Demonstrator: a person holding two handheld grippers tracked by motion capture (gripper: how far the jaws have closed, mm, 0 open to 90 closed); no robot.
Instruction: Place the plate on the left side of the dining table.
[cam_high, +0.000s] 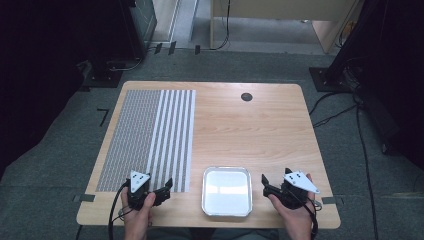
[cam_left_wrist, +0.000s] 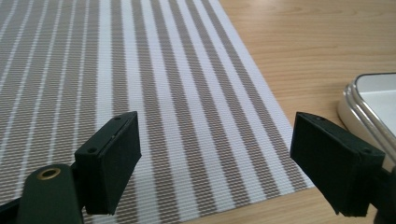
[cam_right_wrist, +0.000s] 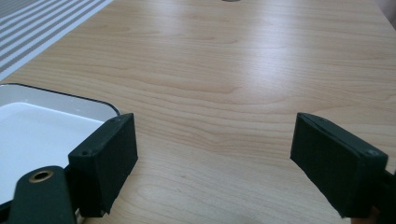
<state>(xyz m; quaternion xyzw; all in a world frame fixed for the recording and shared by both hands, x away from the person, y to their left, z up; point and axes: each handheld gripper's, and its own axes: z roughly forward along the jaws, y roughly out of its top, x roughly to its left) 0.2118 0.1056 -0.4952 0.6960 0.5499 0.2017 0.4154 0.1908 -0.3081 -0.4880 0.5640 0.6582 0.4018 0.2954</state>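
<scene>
The left gripper (cam_high: 162, 189) hovers with its black jaws spread wide and nothing between them, just over the near right corner of the grey-and-white striped woven placemat (cam_high: 150, 137), which lies flat along the left side of the light wooden table (cam_high: 260, 125). Just to its right, near the table's front edge, sits the shallow rectangular metal tray with a white inside (cam_high: 227, 191), apart from the mat and holding nothing. Beyond the tray, the right gripper (cam_high: 266, 184) also stands wide open, grasping nothing, above bare wood beside the tray's right rim. If the mat's corner is the target, its thin flat edge could slip the pads, or a drag could nudge the tray.
</scene>
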